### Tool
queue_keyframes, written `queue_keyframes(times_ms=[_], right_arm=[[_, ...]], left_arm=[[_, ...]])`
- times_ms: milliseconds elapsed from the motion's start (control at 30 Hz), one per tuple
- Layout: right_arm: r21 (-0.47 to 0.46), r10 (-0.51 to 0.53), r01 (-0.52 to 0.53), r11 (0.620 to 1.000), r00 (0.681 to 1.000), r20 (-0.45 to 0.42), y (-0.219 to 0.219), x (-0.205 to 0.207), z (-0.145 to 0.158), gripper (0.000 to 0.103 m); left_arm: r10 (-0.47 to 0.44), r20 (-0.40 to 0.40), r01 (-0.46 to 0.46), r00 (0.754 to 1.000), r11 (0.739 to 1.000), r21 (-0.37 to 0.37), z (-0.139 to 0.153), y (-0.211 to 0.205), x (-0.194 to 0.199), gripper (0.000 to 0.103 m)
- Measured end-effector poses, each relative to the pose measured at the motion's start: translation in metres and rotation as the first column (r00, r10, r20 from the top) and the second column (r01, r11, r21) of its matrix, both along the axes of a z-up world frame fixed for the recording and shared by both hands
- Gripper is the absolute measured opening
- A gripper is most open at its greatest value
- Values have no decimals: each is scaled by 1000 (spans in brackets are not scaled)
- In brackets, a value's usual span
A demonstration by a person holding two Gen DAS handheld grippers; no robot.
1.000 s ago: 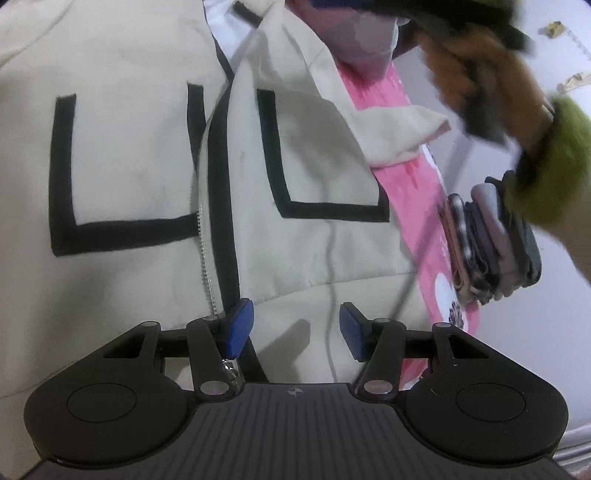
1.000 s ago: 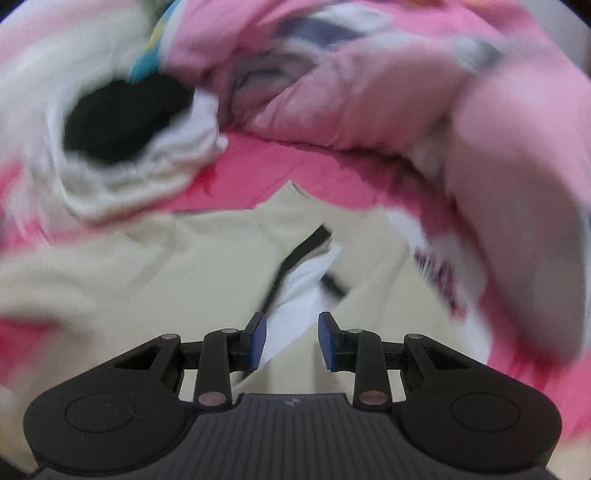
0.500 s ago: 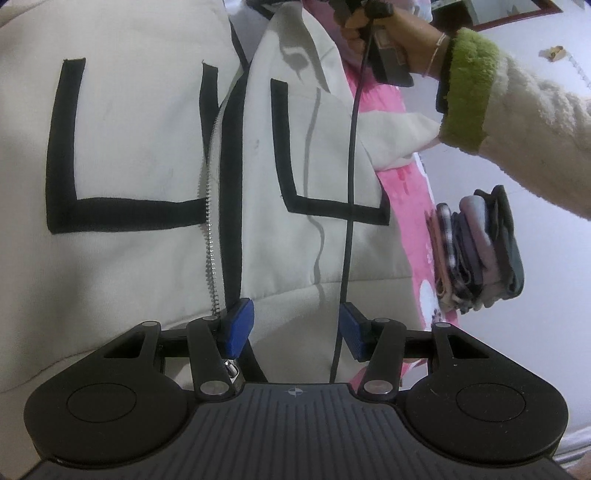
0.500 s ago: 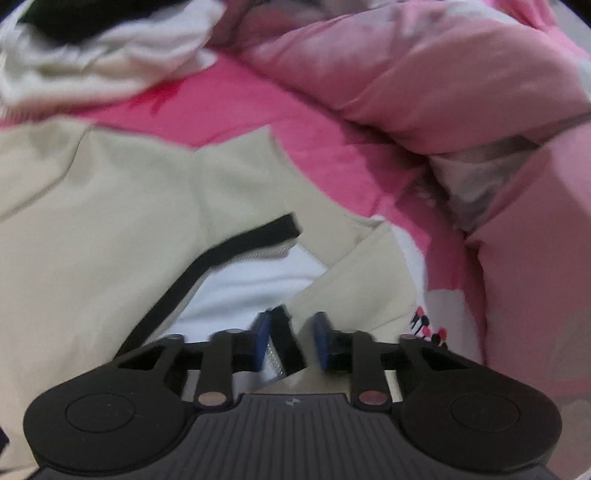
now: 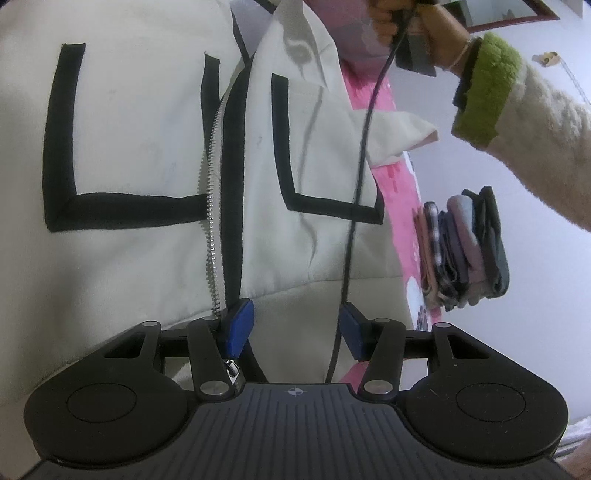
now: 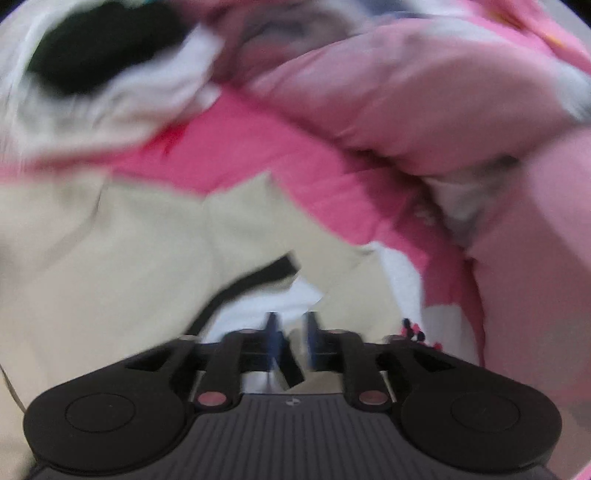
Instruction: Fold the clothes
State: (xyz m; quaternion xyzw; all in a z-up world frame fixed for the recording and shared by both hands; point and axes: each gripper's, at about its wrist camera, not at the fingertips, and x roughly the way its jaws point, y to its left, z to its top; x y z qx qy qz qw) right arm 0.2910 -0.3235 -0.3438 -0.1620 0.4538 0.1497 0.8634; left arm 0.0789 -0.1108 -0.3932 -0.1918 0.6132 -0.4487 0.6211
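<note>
Where the left wrist view looks down, a cream jacket (image 5: pixel 147 147) lies spread flat on a bed with a pink cover (image 5: pixel 400 192), filling the left and middle of the picture. Black trim (image 5: pixel 122 206) forms L-shaped bands on both front panels. A metal zipper (image 5: pixel 211 206) runs down the centre beside a black placket. One cream sleeve end (image 5: pixel 402 133) reaches toward the bed's right edge. The left gripper (image 5: pixel 295 328) hovers over the hem, its jaws wide apart with blue pads, holding nothing; the zipper pull sits just beside the left pad. A black cable (image 5: pixel 360 184) hangs across the right panel. At the top right, a hand (image 5: pixel 406 18) in a fuzzy cream sleeve with green cuff (image 5: pixel 484 85) grips the other tool's handle. A stack of folded clothes (image 5: pixel 465 251) stands at the bed's right edge.

Right wrist view, blurred by motion: the same jacket's collar area (image 6: pixel 147 258) lies on the pink cover, its white lining (image 6: pixel 266 306) and black trim showing. The right gripper (image 6: pixel 290 341) has its jaws nearly together, with a strip of the jacket's opening edge between them; whether they clamp it, I cannot tell. A pink quilt (image 6: pixel 424 110) bunches at the far side, and white and black laundry (image 6: pixel 92 62) lies at the far left.
</note>
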Motion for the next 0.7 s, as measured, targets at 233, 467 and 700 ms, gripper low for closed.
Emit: queue_keyframes(times_ms=[233,467,700], right_arm=[[-187,128,-137,973,990,-60,26,-2,-35,42],[24,-19,20,1000,998,-67,0,1,-14,13],[297,-151,162,941,987,-59,-32,-11,17,13]], left_arm=[[6,7,-6,1000,1000,-4,0,1,-2,51],[14,4,-14,1000,1000,-12,-1,5,-1,51],[18,5,-18,1000,1000,-19,-1,4,-2,51]])
